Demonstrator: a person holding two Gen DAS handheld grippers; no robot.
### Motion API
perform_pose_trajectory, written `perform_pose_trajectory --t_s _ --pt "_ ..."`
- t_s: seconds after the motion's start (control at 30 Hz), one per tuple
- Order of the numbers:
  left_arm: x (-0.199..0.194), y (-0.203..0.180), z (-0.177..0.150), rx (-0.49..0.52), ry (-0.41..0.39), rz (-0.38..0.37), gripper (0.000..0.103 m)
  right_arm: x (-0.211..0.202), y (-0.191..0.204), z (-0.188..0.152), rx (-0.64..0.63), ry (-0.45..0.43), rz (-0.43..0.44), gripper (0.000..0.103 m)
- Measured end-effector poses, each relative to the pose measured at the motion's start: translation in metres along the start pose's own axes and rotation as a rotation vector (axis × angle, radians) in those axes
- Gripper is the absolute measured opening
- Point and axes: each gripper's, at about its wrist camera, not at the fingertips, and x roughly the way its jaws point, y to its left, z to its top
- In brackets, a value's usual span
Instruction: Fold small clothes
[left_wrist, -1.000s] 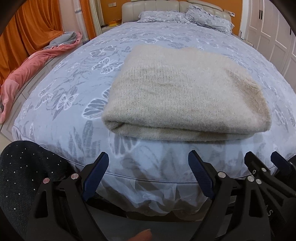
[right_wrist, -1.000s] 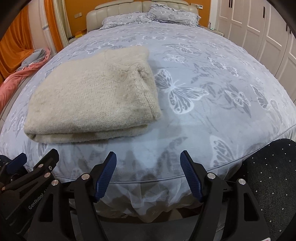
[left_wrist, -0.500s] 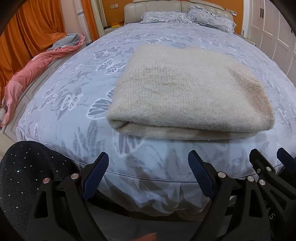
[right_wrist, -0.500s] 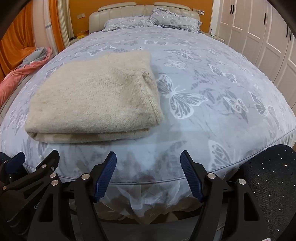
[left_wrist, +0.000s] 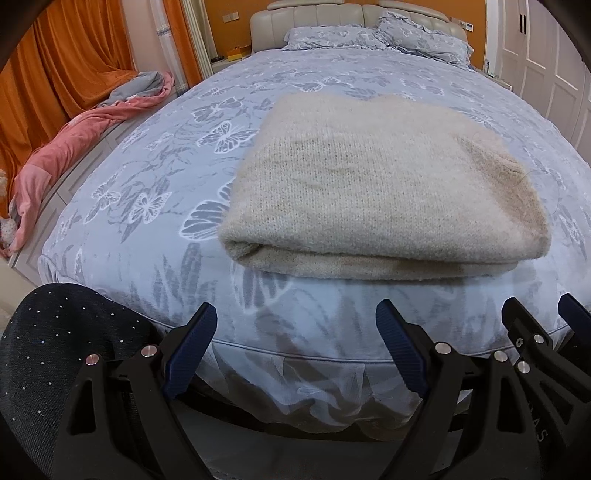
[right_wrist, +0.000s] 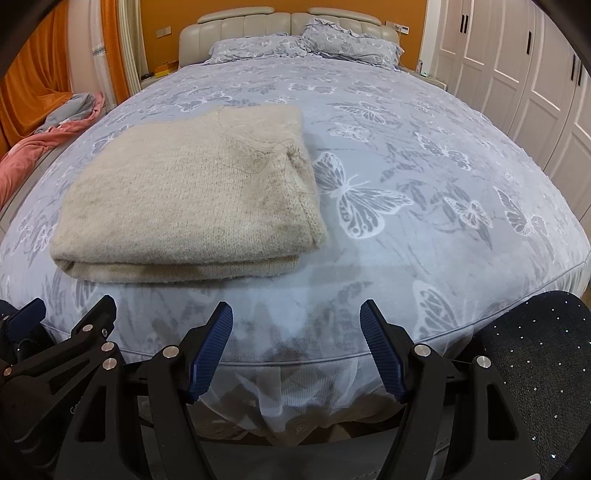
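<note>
Left wrist view is showing the left gripper (left_wrist: 295, 347) hanging off the foot of the bed (left_wrist: 147, 258), jaws spread wide, gripping and touching nothing. Right wrist view is showing the right gripper (right_wrist: 295, 343) likewise spread and empty at the same bed edge, with its neighbour's black frame just beside it. A knee in dark speckled fabric (left_wrist: 55, 350) is sitting at the outer side of each gripper.

Just beyond the bed edge, the beige knitted garment (left_wrist: 380, 192) is lying folded flat on the butterfly-print cover, fold edge facing the grippers, well apart from both. Farther along the bed, two pillows (right_wrist: 303, 46) are resting against the padded headboard (right_wrist: 288, 20). Left of the bed, a pink blanket (left_wrist: 74, 144) is trailing before orange curtains (left_wrist: 55, 62); right of it, white wardrobe doors (right_wrist: 517, 74) are standing.

Against the earlier frames, both grippers are staying equally open and the garment is lying unchanged.
</note>
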Motion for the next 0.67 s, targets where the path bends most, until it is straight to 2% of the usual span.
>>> perform_pose_trajectory --t_s 0.1,0.3,0.4,0.53,0.67 --pt "-0.0038 -0.0003 -0.0008 -0.002 -0.019 0.047 0.090 0.0006 -0.0006 0.0000 -0.003 0.001 0.001 0.070" --pt "-0.0024 0.0037 0.0008 -0.015 -0.013 0.036 0.091 0.0007 -0.0001 0.0000 -0.008 -0.001 0.001 0.070" --pt "-0.0022 0.0043 0.0012 -0.014 -0.017 0.027 0.088 0.0006 0.0002 -0.0002 -0.009 -0.004 0.002 0.070" --pt "-0.0034 -0.0005 -0.0003 0.001 -0.019 0.004 0.078 0.0006 0.0005 -0.0003 -0.013 -0.003 0.000 0.070" --pt "-0.0031 -0.0007 -0.0005 -0.002 -0.017 -0.003 0.078 0.0004 0.0002 -0.0003 -0.013 -0.004 0.002 0.070"
